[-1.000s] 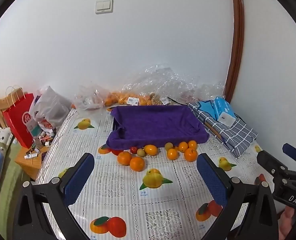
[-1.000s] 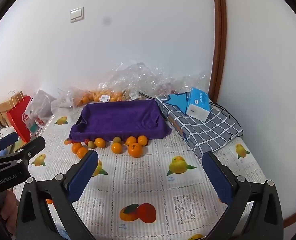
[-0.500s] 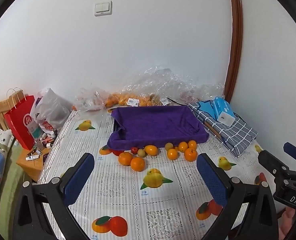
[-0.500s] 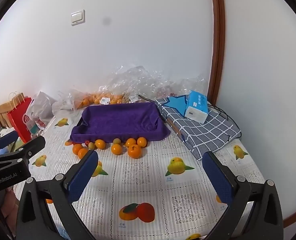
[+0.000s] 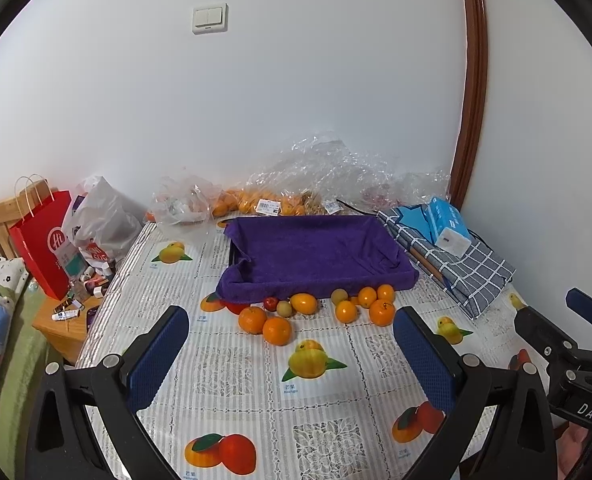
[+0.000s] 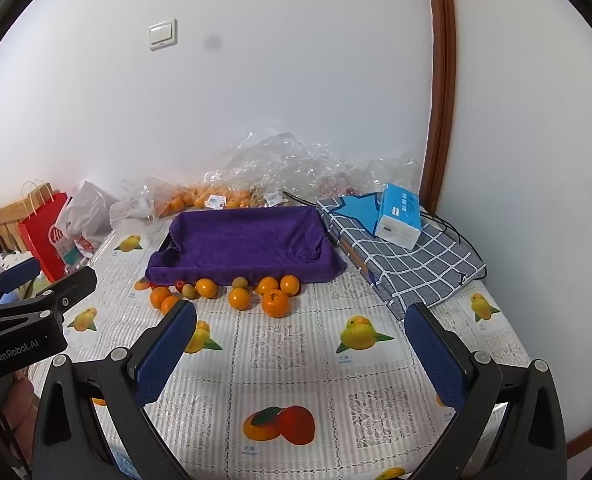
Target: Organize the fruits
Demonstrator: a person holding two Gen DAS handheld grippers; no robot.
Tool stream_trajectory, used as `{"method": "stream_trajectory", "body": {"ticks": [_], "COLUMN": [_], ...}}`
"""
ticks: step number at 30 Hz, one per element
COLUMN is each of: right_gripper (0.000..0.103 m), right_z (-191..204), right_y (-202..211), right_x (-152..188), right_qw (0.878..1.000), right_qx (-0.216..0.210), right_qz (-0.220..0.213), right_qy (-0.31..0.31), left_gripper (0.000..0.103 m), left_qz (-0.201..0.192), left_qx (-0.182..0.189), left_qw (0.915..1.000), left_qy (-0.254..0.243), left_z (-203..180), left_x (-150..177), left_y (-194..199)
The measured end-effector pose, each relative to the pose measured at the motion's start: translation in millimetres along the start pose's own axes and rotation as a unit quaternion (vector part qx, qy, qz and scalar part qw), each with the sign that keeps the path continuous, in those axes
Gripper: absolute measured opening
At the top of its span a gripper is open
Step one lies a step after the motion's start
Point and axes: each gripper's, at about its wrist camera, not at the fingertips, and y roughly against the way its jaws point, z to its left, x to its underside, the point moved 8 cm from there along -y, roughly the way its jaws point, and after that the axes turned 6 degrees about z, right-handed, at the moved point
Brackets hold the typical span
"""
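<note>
**Both claws spread above the fruit-print cloth**

The left gripper (image 5: pixel 290 356) and right gripper (image 6: pixel 300 350) hang with jaws wide apart, holding nothing. At 12 o'clock, well apart from both, round orange and small green fruits (image 5: pixel 315 314) lie in a left-right row, touching the near edge of the purple towel-lined tray (image 5: pixel 315 256).

I am seeing black frames with silver screws and blue textured pads on left gripper (image 5: pixel 290 354) and right gripper (image 6: pixel 299 350); white "GenRobot.AI" and "DAS" lettering.

Left gripper (image 5: pixel 292 340) and right gripper (image 6: pixel 301 336) side by side, jaws wide apart.
</note>
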Motion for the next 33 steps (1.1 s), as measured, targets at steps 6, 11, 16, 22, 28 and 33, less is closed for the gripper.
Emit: {"method": "stream_trajectory", "body": {"ticks": [6,11,16,22,28,33], "right_gripper": [0.102,0.102,0.102,0.102,0.102,0.102], "right_z": [-0.3,-1.9,-0.4,0.7,0.8,1.3], "right_y": [0.0,-1.2,-1.1,0.5,0.7,1.1], "right_x": [1.6,1.2,1.0,3.4,0.0,-0.3], "right_qw": [1.000,1.000,1.000,1.000,1.000,1.000], "right_qx": [-0.003,-0.001,-0.001,0.000,0.000,0.002], "right_qz": [-0.001,-0.001,-0.001,-0.004,-0.005,-0.005], "right_qy": [-0.003,-0.002,-0.002,0.000,-0.006,-0.006], "left_gripper": [0.103,0.103,0.103,0.103,0.103,0.103], "left_qz": [-0.001,0.000,-0.002,-0.003,-0.002,0.003], "left_qx": [0.002,0.001,0.002,0.004,0.004,0.009], "left_qw": [1.0000,1.0000,1.0000,1.0000,1.0000,0.9999], "left_qy": [0.004,0.000,0.002,0.001,0.001,0.004], "left_z": [1.0,-0.2,-0.8,-0.3,-1.0,0.1], "left_x": [0.0,1.1,-1.0,0.0,-0.6,0.7], "left_y": [-0.3,-0.3,-0.2,0.4,1.1,-2.2]}}
